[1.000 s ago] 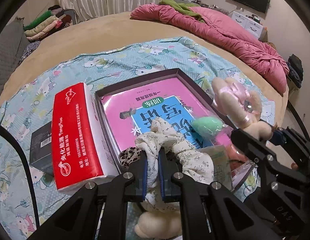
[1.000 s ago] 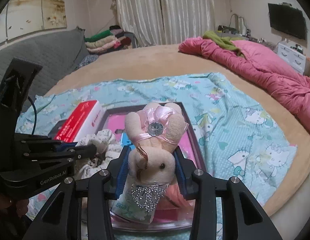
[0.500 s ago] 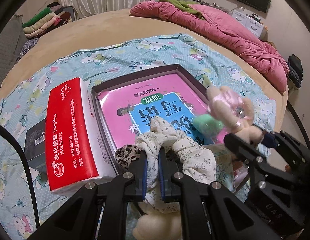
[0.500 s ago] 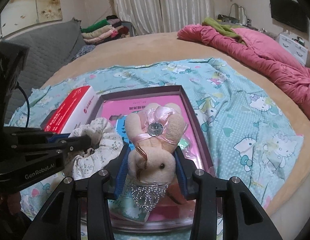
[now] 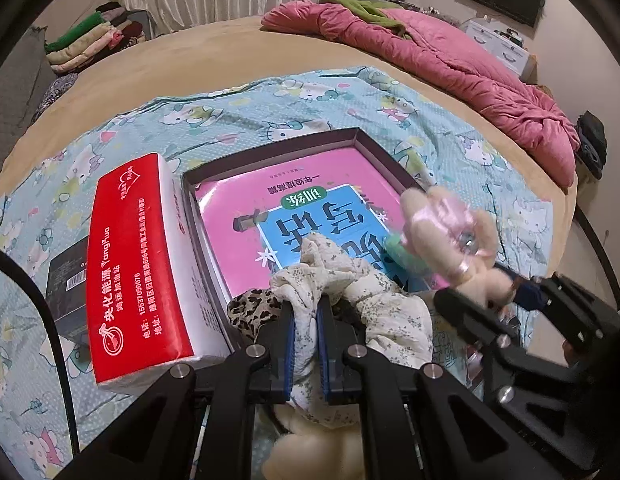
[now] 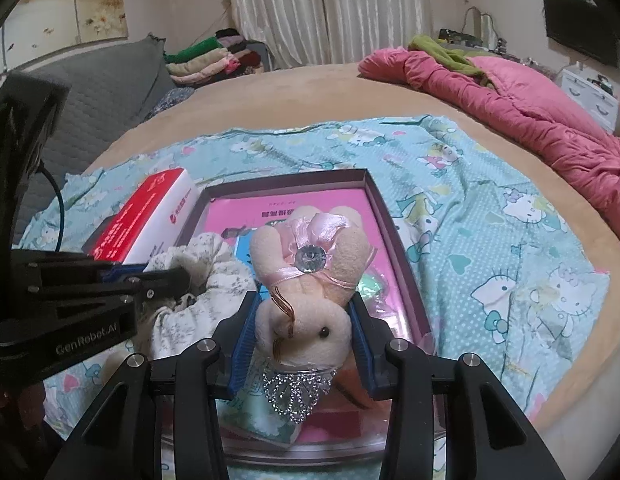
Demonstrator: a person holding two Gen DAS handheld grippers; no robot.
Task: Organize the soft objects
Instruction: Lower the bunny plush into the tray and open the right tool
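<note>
In the left wrist view, the left gripper [image 5: 306, 344] is seen at the bottom centre of the frame, its blue pads pressed together on a fold of the floral scrunchie [image 5: 350, 292], which is bunched just above the fingers. A leopard-print scrunchie [image 5: 250, 310] is tucked beside it at its left, against the wall of the dark shallow box [image 5: 270, 148]. The box fills the middle of the frame and is lined by a pink workbook [image 5: 310, 200]. A red-and-white tissue pack [image 5: 138, 264] is pressed against the box's left wall, with a small black carton [image 5: 66, 280] beyond it at the left edge. At the right, the plush bunny [image 5: 446, 232] is held by the right gripper, partly covering a mint-green sponge [image 5: 402, 252] (somewhat blurred).

In the right wrist view, the right gripper [image 6: 304, 336] is shown at the lower centre, its fingers partly spread and pinching the bunny's head from both sides. The bunny is held over the near end of the box, ears pointing up the frame. The left gripper enters from the left edge with the floral scrunchie. The box rests on a cartoon-print blue sheet [image 6: 490, 216]; a pink quilt [image 6: 530, 100] is piled at the upper right.
</note>
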